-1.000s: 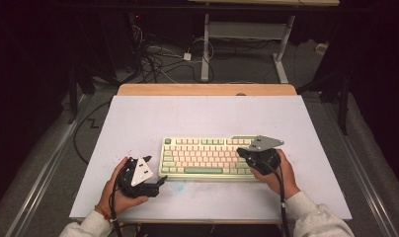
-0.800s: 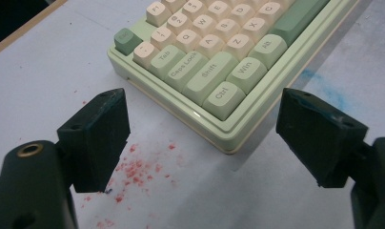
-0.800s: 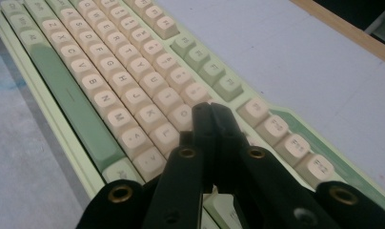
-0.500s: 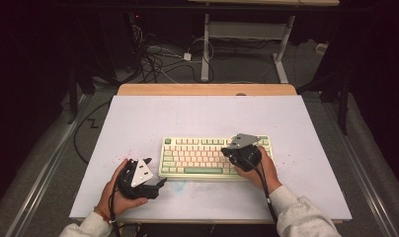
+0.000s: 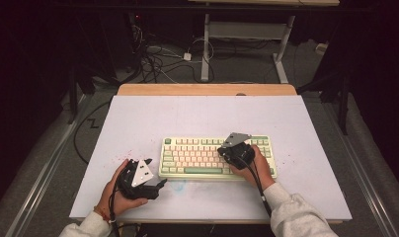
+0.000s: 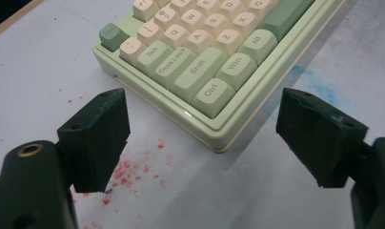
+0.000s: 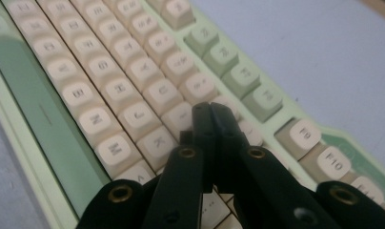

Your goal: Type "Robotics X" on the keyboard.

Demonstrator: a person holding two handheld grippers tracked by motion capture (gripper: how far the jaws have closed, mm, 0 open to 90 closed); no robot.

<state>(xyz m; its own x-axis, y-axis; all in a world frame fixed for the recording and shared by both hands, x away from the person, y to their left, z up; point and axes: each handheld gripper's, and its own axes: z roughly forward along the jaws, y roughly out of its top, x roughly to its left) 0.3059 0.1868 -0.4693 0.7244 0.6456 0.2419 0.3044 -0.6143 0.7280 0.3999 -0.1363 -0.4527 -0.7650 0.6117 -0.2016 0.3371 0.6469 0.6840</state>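
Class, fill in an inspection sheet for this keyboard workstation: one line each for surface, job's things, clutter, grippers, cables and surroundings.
Surface: white table top with a wooden strip along its far edge; red specks and a faint blue smear near the keyboard's left end.
Job's things: green and cream keyboard, lying flat at the near middle.
Clutter: nothing seen.
Grippers: left gripper open, jaws apart, pointing at the keyboard's Ctrl corner without touching it; right gripper shut, tips over the letter keys, contact cannot be told.
Cables: one trailing from each gripper along the forearms; a tangle on the floor beyond the table.
Surroundings: dark room, metal table legs behind, grey floor.
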